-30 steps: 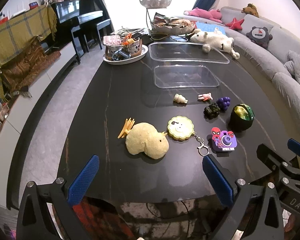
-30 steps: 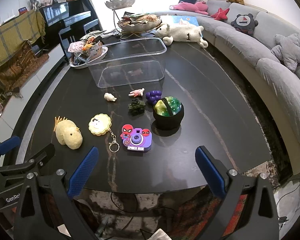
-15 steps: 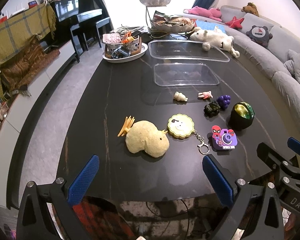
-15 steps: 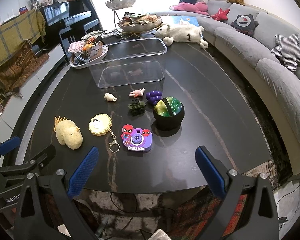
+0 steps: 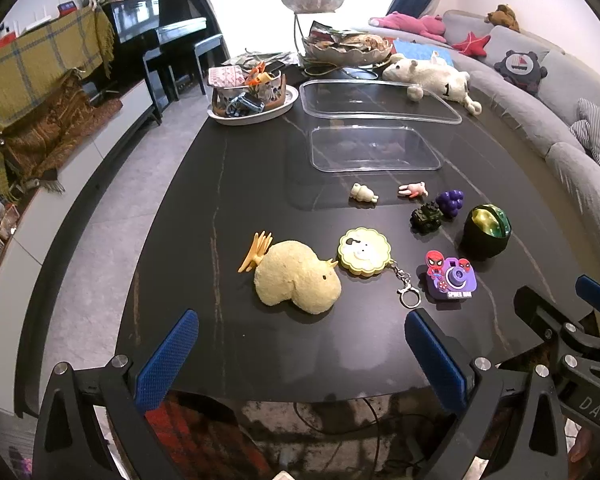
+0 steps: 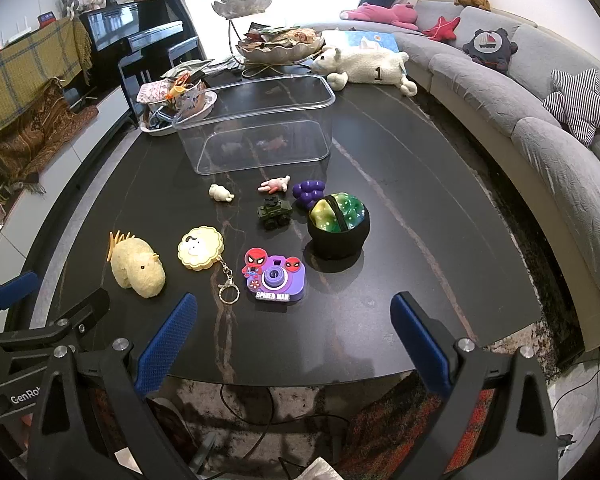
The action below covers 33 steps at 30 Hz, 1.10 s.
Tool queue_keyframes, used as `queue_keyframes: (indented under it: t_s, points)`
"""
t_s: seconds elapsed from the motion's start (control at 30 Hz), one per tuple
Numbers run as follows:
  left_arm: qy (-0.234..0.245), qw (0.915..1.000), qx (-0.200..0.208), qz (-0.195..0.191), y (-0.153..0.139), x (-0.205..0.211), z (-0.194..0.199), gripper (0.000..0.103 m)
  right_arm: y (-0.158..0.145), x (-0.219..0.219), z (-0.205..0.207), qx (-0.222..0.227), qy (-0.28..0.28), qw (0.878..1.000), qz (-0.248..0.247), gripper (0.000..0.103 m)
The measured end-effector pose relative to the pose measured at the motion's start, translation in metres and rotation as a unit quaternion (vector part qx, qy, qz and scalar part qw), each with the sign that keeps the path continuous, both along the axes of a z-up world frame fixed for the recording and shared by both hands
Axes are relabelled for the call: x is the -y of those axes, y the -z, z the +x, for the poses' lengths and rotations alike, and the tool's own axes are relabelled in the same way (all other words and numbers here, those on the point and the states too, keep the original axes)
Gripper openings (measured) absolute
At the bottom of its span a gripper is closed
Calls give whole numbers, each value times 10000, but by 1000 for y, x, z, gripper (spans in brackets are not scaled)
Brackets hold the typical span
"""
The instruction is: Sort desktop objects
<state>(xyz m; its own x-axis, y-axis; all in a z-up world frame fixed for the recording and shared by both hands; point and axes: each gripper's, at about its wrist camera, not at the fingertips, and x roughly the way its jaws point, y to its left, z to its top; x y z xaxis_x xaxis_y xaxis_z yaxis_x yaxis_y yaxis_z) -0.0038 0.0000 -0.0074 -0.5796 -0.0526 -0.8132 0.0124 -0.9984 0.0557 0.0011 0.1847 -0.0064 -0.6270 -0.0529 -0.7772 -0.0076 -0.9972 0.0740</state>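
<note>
On the black table lie a yellow plush chick, a round yellow keychain, a purple Spider-Man toy camera, a black pouch with a green ball, a dark toy truck, purple grapes and two small figures. Behind them stands a clear plastic bin. My left gripper hangs open near the table's front edge, before the chick. My right gripper is open too, before the camera.
A plate of odds and ends, a tiered silver bowl stand and a white plush sheep crowd the far end. A grey sofa curves along the right. A piano and low cabinet line the left.
The left wrist view has shifted slightly, so the objects sit a little nearer the fingers. The right gripper has stayed still and both remain open.
</note>
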Motion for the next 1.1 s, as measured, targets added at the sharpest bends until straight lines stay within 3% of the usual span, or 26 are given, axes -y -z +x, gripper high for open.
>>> queue_keyframes:
  t_s: [0.7,0.9,1.1]
  points:
    - [13,9999,120,-16,5,0,-2,102,1,1,-2,22,-23,10000,4,97]
    - [-23,9996,227,143,8,2,-3,102,2,-1,-3,27,-26,10000,-38,97]
    - [5,10000,43,-57,6,-4,-2,102,6,-4,-5,81,8,9999,-66,97]
